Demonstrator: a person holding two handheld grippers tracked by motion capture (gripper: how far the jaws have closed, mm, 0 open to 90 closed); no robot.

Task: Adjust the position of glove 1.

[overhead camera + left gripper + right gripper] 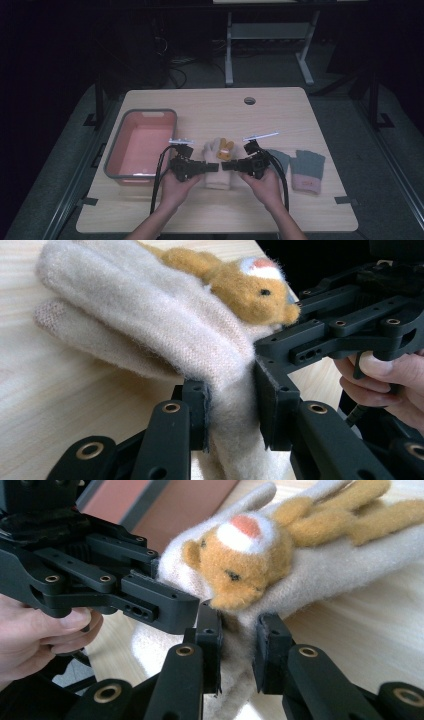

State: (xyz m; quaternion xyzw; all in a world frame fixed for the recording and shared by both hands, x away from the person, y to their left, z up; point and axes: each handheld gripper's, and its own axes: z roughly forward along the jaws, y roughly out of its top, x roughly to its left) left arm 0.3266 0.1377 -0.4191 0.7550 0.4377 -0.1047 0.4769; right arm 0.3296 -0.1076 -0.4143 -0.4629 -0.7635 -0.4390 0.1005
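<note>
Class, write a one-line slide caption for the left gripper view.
Left gripper pinching a cream glove with an orange plush animal, right gripper close beside it.

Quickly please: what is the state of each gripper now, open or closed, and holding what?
Left gripper: closed on the cream glove.
Right gripper: closed on the same glove, just below its orange animal figure.

A cream fuzzy knit glove [218, 165] lies flat on the wooden table [280, 120], fingers pointing away from the person, just right of the pink tub [142, 142]. On its back sits a tan felt animal figure [250, 565] with a white and orange-red patch on its head and long limbs trailing toward the fingertips. Its cuff end is pinched from both sides.
</note>
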